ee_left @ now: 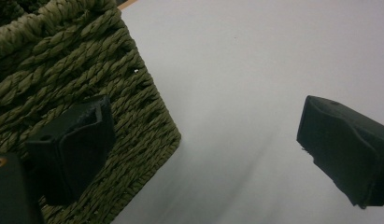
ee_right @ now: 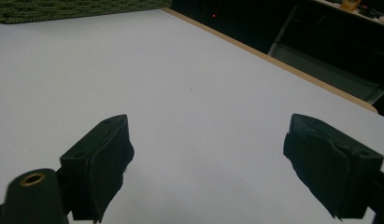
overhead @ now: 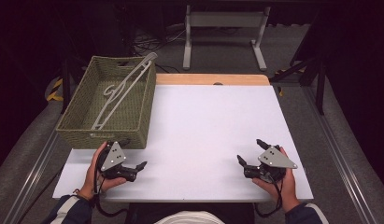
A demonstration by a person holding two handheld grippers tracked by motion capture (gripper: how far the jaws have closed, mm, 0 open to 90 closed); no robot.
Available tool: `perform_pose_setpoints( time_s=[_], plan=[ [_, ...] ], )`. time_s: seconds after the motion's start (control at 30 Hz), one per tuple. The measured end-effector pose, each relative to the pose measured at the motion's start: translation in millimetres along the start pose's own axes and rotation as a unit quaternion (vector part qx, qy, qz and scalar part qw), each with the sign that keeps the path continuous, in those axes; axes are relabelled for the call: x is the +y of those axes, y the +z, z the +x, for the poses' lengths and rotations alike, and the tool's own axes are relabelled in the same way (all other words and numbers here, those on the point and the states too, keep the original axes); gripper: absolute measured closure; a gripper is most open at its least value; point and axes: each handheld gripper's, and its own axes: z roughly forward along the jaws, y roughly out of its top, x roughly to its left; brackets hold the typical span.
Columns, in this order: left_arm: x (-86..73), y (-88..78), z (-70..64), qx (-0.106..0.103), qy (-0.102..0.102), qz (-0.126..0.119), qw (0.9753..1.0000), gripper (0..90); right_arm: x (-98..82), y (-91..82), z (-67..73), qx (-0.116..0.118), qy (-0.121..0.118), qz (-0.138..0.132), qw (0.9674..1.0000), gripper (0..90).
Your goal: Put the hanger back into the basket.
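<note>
High view: we find a pale grey plastic clothes hanger (overhead: 122,91) lying slantwise in the green woven basket (overhead: 82,123) at ten o'clock. Left gripper (overhead: 133,169) and right gripper (overhead: 248,150) both gape, empty. Light, stiff, slippery (we judge); grip its straight bar.

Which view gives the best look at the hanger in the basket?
The high view: the grey hanger lies slanted inside the green woven basket, one end resting over the far rim. The left gripper view gives just the basket's near wall, the right gripper view a strip of its weave; neither reveals the hanger.
</note>
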Motion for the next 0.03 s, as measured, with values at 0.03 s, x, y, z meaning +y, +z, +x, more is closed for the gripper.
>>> perform_pose_setpoints(
  time_s=[0.03],
  plan=[
    [-0.1,-0.5,0.4,0.0,-0.003,-0.001,1.0,5.1,0.0,0.0,0.0,0.0,0.0,0.0,1.0,15.0]
  ],
)
